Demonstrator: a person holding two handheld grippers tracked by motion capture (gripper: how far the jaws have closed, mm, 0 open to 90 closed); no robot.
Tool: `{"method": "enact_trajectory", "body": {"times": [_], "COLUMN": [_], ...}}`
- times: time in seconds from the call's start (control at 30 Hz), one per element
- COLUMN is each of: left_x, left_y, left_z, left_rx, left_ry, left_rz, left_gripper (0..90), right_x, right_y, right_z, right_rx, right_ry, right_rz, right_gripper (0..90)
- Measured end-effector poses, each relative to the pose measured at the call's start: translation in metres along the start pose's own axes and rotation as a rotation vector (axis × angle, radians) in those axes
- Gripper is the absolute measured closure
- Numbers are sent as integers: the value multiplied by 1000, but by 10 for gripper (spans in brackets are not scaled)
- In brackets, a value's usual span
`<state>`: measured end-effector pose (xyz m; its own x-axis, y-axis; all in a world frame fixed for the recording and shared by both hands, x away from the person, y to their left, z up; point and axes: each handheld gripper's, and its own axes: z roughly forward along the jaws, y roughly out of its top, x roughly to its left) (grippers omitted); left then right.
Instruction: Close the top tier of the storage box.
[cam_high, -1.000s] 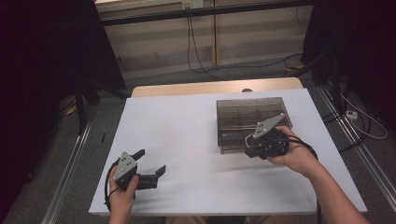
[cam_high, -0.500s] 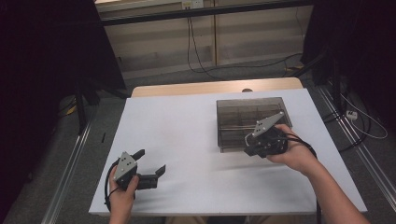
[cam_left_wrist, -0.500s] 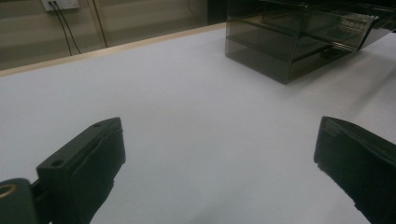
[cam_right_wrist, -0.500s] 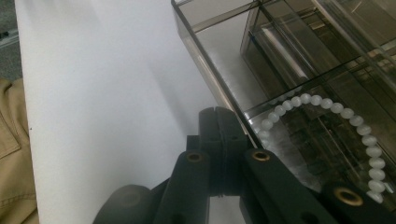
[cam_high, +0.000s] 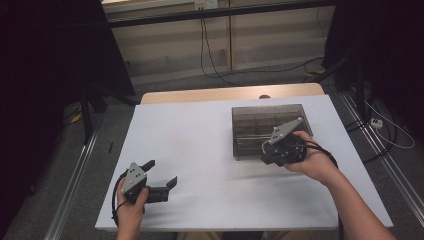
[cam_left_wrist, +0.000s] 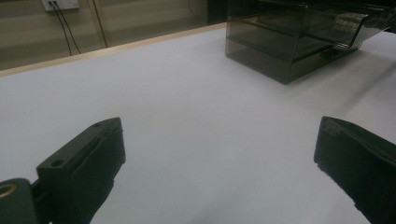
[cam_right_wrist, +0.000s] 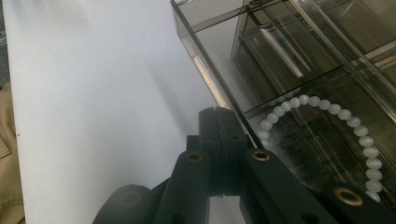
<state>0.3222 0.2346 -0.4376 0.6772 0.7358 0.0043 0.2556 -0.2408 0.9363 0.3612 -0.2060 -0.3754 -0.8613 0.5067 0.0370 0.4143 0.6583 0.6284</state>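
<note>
Right gripper (cam_high: 266, 159) at front edge of smoky transparent acrylic compartment box (cam_high: 260, 122), counter's right half; jaws pressed together, nothing visibly between them. White bead bracelet (cam_right_wrist: 327, 140) lies inside box, just beside jaw tips. Left gripper (cam_high: 162, 176) near counter's front-left corner, jaws wide, empty, well apart from box. Step judged: bracelet placed or about to be picked. Next: spread jaws, reach over box wall for beads.
</note>
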Motion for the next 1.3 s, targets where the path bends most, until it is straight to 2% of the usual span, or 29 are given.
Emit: {"method": "enact_trajectory", "body": {"times": [1.3], "left_x": [0], "left_y": [0], "left_z": [0], "left_rx": [3], "left_ry": [-6], "left_rz": [-4], "left_gripper": [23], "right_x": [-5], "right_y": [4], "right_z": [2], "right_rx": [4], "right_ry": [-10], "right_rz": [-2], "right_gripper": [900]}}
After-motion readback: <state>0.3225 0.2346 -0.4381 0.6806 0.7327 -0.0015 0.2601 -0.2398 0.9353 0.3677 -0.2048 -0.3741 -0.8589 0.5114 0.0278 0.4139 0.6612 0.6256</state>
